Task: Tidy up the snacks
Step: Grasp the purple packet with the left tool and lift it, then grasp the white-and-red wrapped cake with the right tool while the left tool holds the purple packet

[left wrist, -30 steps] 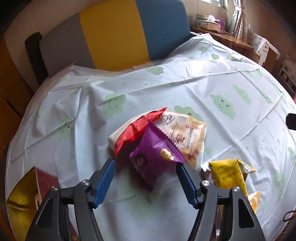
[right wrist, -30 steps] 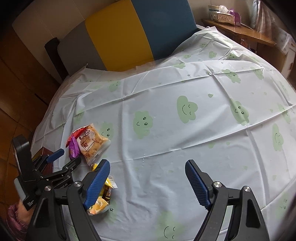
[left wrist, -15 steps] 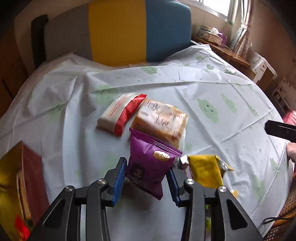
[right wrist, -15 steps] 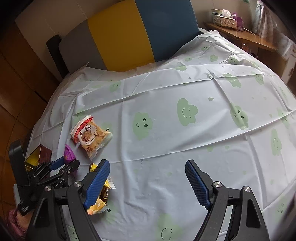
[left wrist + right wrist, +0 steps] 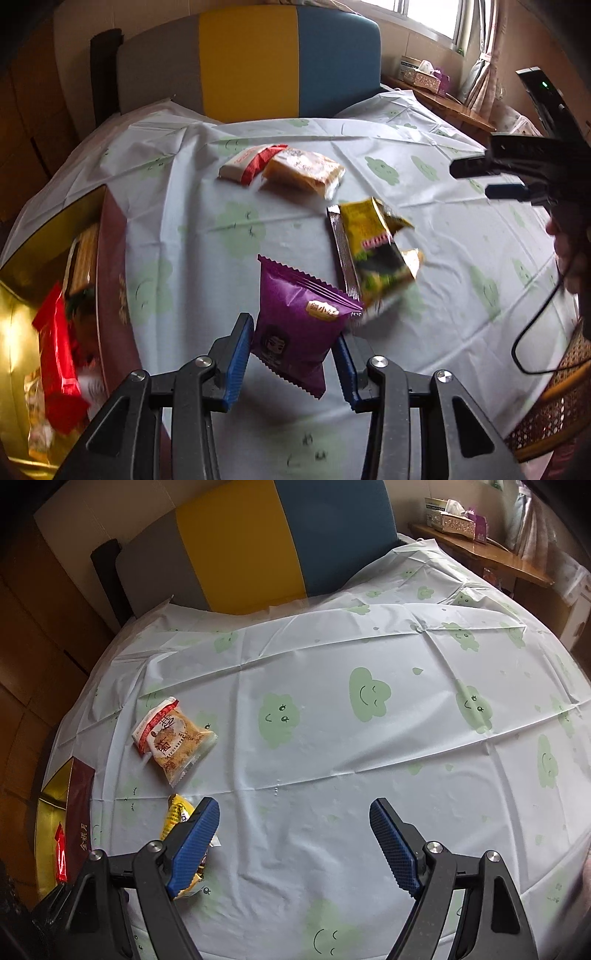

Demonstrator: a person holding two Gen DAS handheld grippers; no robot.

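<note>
Purple snack packet [image 5: 295,325] pinched upright in left claw [image 5: 291,365], open gold box [image 5: 44,280] just left of it; right claw [image 5: 295,845] spread, empty.

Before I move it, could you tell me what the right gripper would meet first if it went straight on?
Probably only the bare tablecloth: the open right gripper has nothing between its jaws, and the yellow packet lies off to its left.

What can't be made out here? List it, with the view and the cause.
- Box contents, left wrist view: cut off by the frame edge and blurred; only a red packet reads clearly.
- Yellow packet, right wrist view: mostly hidden behind the right gripper finger.
- Silver wrapper, left wrist view: mostly covered by that yellow packet.
- Purple packet held in the left gripper: its print is too small to read.
</note>
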